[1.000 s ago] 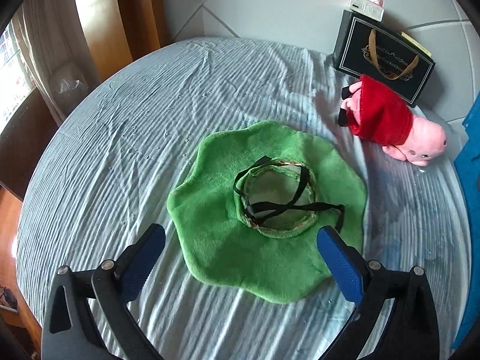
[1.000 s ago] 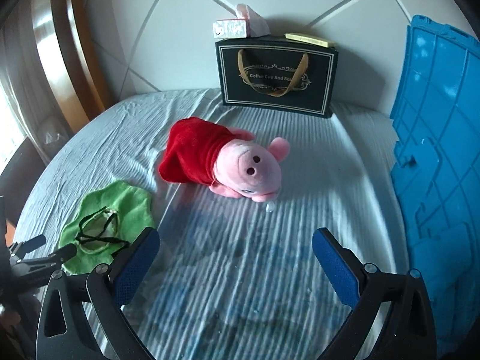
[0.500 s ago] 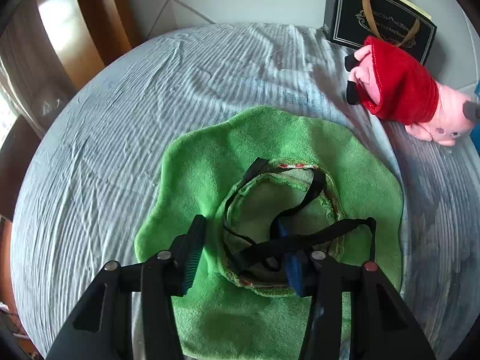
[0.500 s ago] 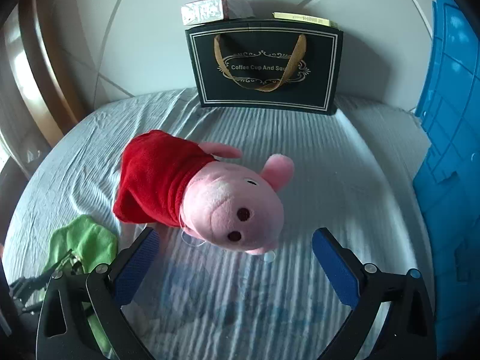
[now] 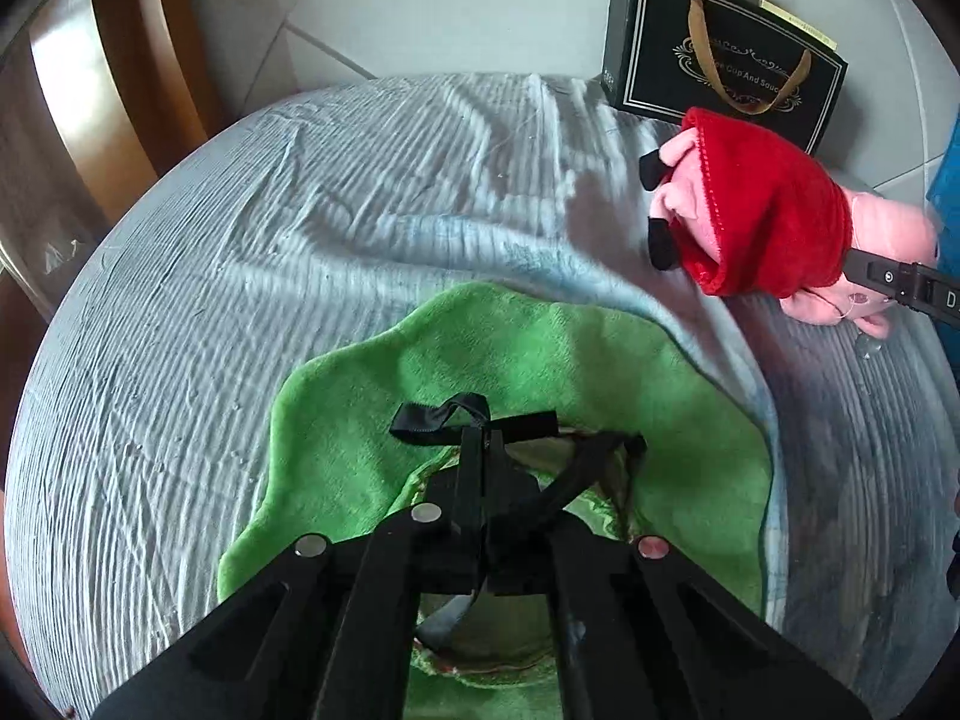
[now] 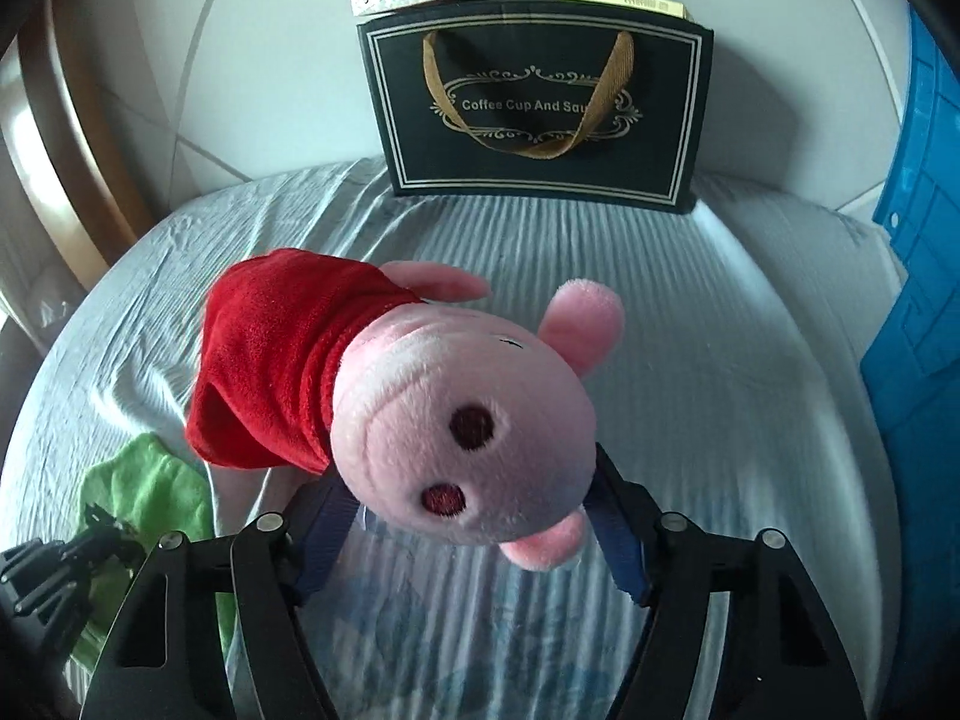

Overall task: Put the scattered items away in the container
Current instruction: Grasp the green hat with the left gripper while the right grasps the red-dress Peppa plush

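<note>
A home: sheeted bed (image 5: 360,228), plush pig (image 6: 456,420), gift bag (image 6: 540,108).

Soft daylight from left — mild shadows on bedsheet (image 5: 252,324); heavy fisheye bending, dark vignetted corners, slight blur.

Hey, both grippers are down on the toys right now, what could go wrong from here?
1. The left gripper is shut on only the black strap of the green hat; the hat may dangle or slip when lifted.
2. The right gripper, jaws just closing, flanks the pig plush at its rounded head, which might squeeze out.
</note>
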Tool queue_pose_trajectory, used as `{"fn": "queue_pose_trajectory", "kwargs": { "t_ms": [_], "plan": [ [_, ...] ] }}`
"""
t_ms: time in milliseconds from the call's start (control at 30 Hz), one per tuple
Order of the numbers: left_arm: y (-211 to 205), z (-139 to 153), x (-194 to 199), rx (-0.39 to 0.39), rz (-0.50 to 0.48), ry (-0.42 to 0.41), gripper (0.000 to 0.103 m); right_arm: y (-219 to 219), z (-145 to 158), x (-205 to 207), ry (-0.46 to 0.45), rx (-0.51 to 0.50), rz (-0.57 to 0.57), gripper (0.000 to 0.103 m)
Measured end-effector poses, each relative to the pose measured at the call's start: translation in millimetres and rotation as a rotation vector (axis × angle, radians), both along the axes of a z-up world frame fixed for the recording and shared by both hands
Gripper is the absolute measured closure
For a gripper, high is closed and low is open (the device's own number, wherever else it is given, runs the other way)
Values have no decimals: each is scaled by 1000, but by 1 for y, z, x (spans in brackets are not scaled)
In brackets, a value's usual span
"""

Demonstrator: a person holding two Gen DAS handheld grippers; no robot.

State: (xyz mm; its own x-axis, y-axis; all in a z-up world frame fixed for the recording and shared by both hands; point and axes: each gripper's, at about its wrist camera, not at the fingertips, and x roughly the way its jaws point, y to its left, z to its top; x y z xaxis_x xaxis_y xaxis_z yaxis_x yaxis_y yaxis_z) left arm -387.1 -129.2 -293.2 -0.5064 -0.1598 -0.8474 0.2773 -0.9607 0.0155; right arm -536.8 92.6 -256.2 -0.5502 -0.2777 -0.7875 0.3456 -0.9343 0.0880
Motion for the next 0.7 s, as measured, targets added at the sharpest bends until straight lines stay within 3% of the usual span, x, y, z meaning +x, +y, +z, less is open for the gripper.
{"fn": "queue_pose_trajectory", "kwargs": {
  "t_ms": [133,267,333,400,467,600,633,700],
  "plan": [
    [-6,19,14,8,6,34,103,0,16,17,38,11,8,40],
    [-19,25,29,88,-11,3,98,4,16,35,14,3,18,41],
    [-22,19,33,99,-8,-28,83,5,12,40,-1,6,15,41],
    [-27,13,37,92,10,-41,36,8,5,42,-24,-4,9,41],
    [-30,10,41,79,28,-21,20,10,0,44,-38,-11,5,39],
    [-34,-15,38,35,53,-102,16,13,-4,43,-36,-26,-11,34],
    [-35,-20,37,26,56,-104,10,15,-3,42,-28,-30,-20,31],
    [-35,-23,38,1,55,-92,4,19,0,40,-11,-46,-34,17]
  ]
}}
